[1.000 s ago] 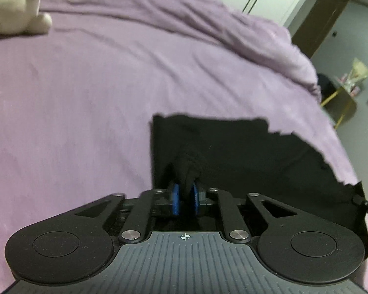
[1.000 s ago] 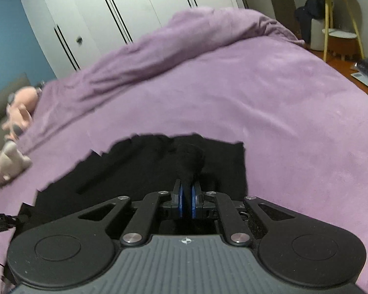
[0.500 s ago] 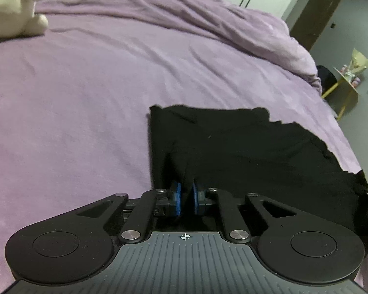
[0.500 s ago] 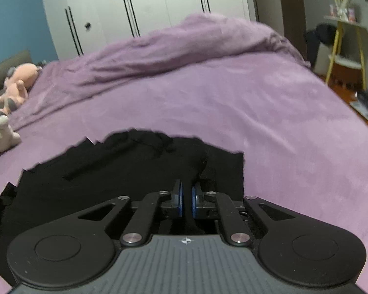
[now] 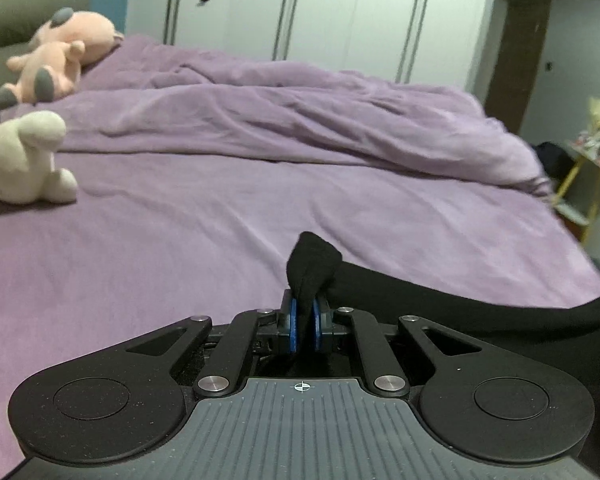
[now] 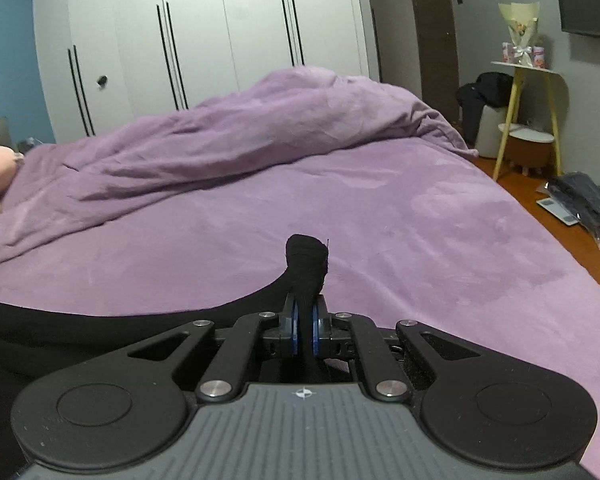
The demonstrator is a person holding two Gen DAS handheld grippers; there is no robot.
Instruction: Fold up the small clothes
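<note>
A black garment (image 5: pixel 440 300) hangs stretched between my two grippers above the purple bed (image 5: pixel 180 240). My left gripper (image 5: pixel 304 326) is shut on one corner, and a bunched black tip sticks up past the blue pads. In the right wrist view the garment (image 6: pixel 100 324) runs off to the left. My right gripper (image 6: pixel 306 332) is shut on the other corner, with its tip standing above the pads. The lower part of the garment is hidden below both grippers.
A rumpled purple duvet (image 5: pixel 300 120) lies along the far side of the bed. A white plush toy (image 5: pixel 20 164) and a pink plush toy (image 5: pixel 60 56) sit at the left. White wardrobes (image 6: pixel 200 40) stand behind. A yellow-legged side table (image 6: pixel 528 120) and wooden floor are at the right.
Both grippers have lifted and tilted up with the garment's corners. The garment lay spread flat on the bed before. Now it hangs between them, and the views show the far bed and the wardrobes.
</note>
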